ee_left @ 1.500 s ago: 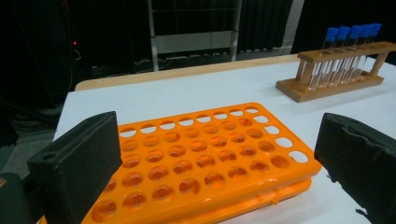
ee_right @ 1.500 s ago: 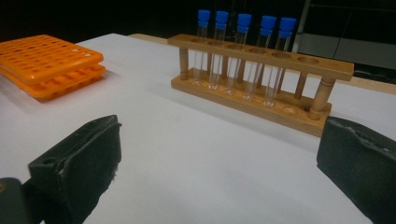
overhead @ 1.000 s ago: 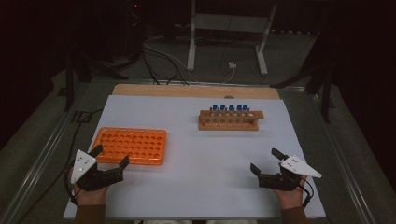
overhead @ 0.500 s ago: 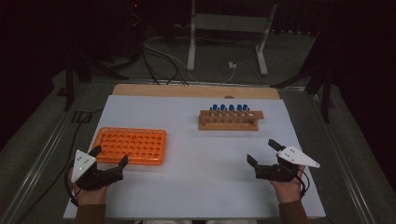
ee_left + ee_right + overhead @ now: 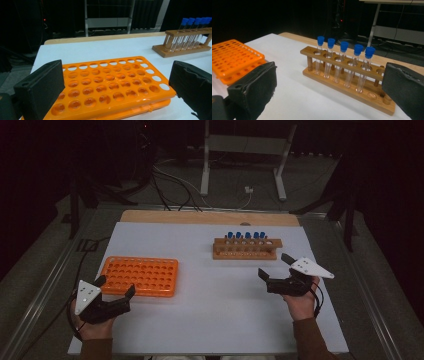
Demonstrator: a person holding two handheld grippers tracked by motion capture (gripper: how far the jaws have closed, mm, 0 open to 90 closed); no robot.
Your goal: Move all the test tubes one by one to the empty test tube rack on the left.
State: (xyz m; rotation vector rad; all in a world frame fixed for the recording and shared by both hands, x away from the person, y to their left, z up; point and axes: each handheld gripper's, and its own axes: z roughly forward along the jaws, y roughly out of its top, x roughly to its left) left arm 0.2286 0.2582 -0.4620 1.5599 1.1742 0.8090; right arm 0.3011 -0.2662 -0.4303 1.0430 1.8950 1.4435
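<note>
white table (image 5: 210, 320), lit from above, dark room around it.

orange rack (image 5: 140, 276): lies flat on the left half of the table, all holes seen from above are empty. in the left gripper view the same orange rack (image 5: 110, 85) sits directly ahead between the two black jaws, close to them, not touched.

wooden rack (image 5: 245, 249): stands on the right half, toward the far edge, well apart from the orange rack. it carries five tubes with blue caps (image 5: 243, 236) in a row, all upright; the hole at the right end is empty. in the right gripper view the wooden rack (image 5: 348, 86) stands ahead of the jaws, and the five tubes (image 5: 343, 61) are clear glass with blue caps, each seated in its own hole.

left gripper (image 5: 116, 287): held in the person's left hand (image 5: 95, 327) at the near left corner, jaws apart, nothing between them. it sits just beside the near edge of the orange rack, tips pointing at it.

right gripper (image 5: 274, 265): held in the person's right hand (image 5: 301, 304) on the right side, jaws apart, nothing between them. it is near the wooden rack, on the near side of it, no contact visible.

a strip of bare wood (image 5: 200, 217) shows along the far edge of the table.
</note>
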